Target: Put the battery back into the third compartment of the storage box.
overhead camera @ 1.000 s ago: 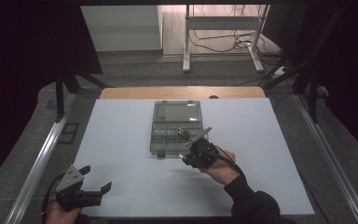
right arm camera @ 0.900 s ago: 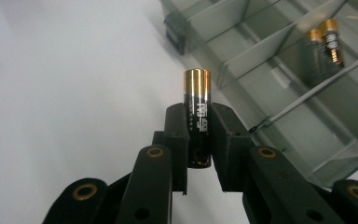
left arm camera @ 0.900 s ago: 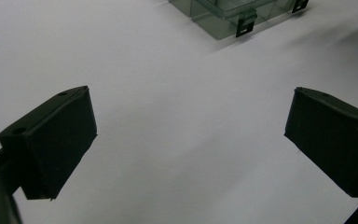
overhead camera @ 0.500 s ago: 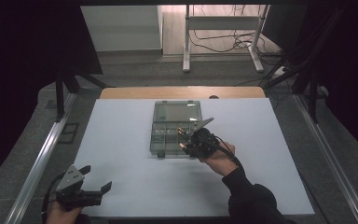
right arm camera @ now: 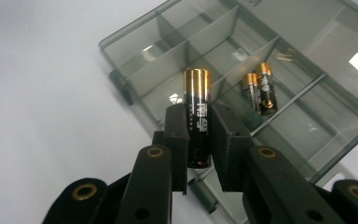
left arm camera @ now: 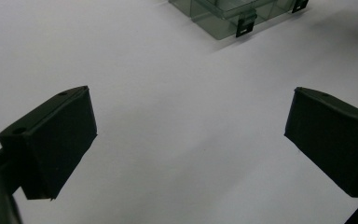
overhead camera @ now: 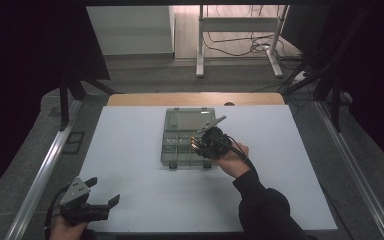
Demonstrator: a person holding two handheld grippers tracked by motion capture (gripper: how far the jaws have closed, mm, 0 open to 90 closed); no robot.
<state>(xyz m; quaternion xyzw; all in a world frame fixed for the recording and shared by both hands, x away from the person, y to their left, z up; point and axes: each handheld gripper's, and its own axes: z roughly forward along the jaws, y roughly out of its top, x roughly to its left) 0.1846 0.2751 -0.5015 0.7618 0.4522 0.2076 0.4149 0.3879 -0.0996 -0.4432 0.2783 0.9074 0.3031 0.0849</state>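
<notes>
Two batteries [right arm camera: 260, 88] lie in one compartment of the organizer box [right arm camera: 135, 65] (lid open).

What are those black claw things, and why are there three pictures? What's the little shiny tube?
A person sits at a white table and holds a grabbing tool in each hand. Each tool has two black jaws that squeeze together like tongs.

One picture comes from a camera high above the table. The other two come from small cameras riding on the tools, looking along their jaws.

The right gripper is squeezing a battery, black with a gold end: that is your shiny tube. It hangs over a clear plastic box with little compartments. Two more batteries already lie in one compartment.

The left gripper waits near the table's front corner, jaws wide apart, holding nothing.
</notes>
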